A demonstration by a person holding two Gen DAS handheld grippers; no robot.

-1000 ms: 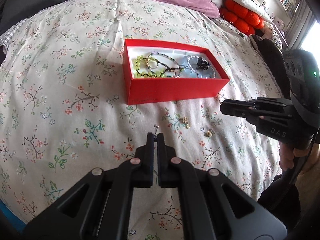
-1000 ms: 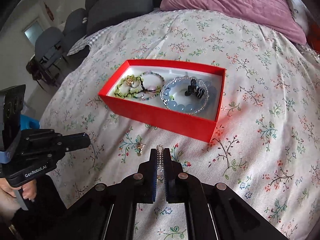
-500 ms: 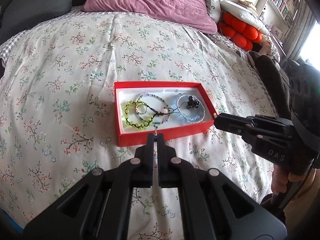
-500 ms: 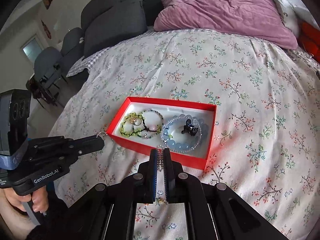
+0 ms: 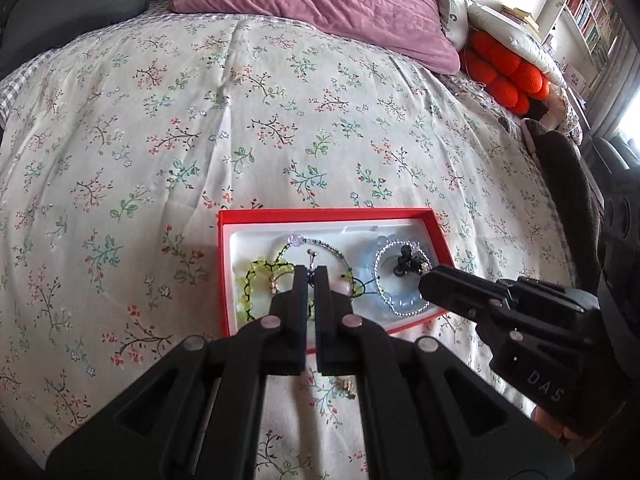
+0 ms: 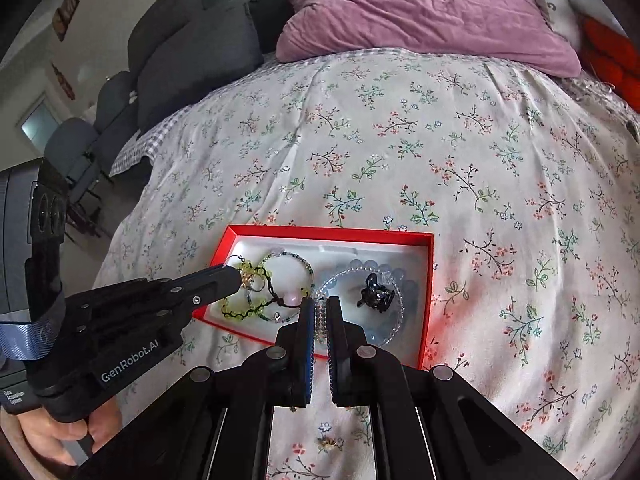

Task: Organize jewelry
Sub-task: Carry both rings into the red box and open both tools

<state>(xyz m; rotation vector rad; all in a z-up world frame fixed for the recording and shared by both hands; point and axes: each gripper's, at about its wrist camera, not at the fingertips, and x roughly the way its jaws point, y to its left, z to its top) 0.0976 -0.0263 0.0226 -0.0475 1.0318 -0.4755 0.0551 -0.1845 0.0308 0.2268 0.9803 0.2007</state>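
Note:
A red box (image 5: 320, 213) (image 6: 426, 280) with a white lining lies on the flowered bedspread. It holds a yellow-green bead bracelet (image 5: 250, 280) (image 6: 234, 314), a thin beaded bracelet (image 6: 302, 264), a pale blue bead bracelet (image 5: 400, 306) (image 6: 394, 330) and a black clip (image 5: 406, 264) (image 6: 374, 292). My left gripper (image 5: 311, 270) is shut on a small silver earring (image 5: 311, 255) above the box's left half. My right gripper (image 6: 318, 304) is shut on a clear bead strand (image 6: 319, 318) above the box's front edge.
Small gold earrings lie on the bedspread in front of the box (image 5: 347, 385) (image 6: 329, 443). A purple pillow (image 5: 320, 4) and orange cushions (image 5: 504, 76) lie at the head of the bed. Dark grey cushions (image 6: 192, 52) stand at the left.
Both grippers have risen and moved forward, from the bedspread in front of the box to above the box, each still holding its piece.

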